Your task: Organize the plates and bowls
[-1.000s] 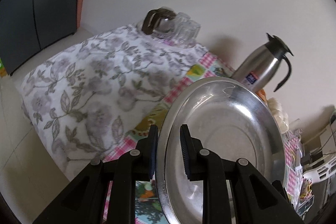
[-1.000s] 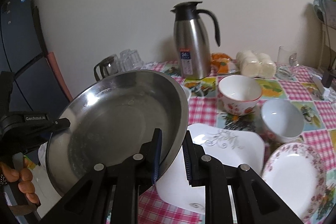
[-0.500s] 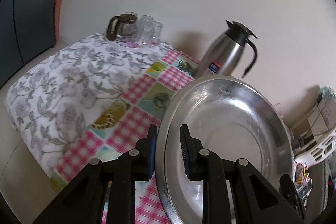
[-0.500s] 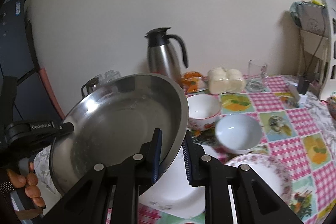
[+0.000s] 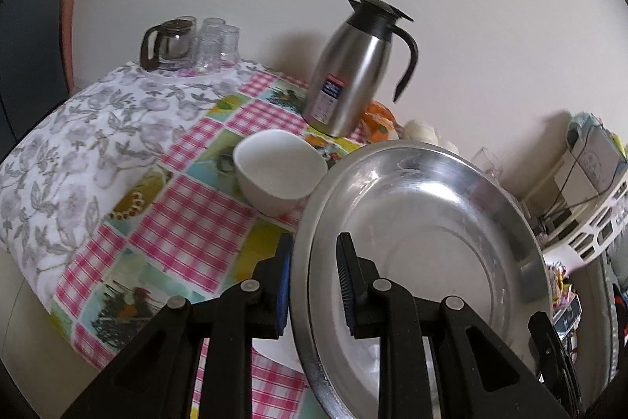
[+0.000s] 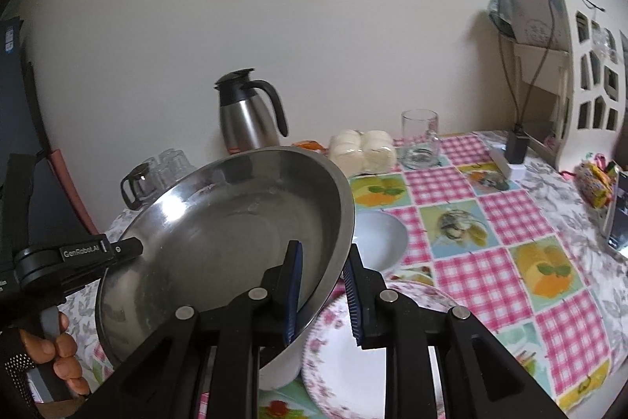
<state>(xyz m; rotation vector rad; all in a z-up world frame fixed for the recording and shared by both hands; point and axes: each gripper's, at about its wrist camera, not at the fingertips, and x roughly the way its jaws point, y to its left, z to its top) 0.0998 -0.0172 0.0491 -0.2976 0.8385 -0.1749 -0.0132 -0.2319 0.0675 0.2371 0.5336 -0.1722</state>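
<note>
Right wrist view: big round stainless steel basin (image 6: 219, 234) was gripped at opposite rims by right gripper (image 6: 322, 285) and left gripper (image 5: 314, 285), carried above the floral-rimmed plate (image 6: 345, 360). Probably mid-transfer; a free spot was needed next.

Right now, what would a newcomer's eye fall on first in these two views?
The large steel basin, held tilted above the table, gripped on opposite rims by the left claw and right claw. Behind it, a steel thermos jug stands by the wall, with a white bowl on the checked cloth.
</note>
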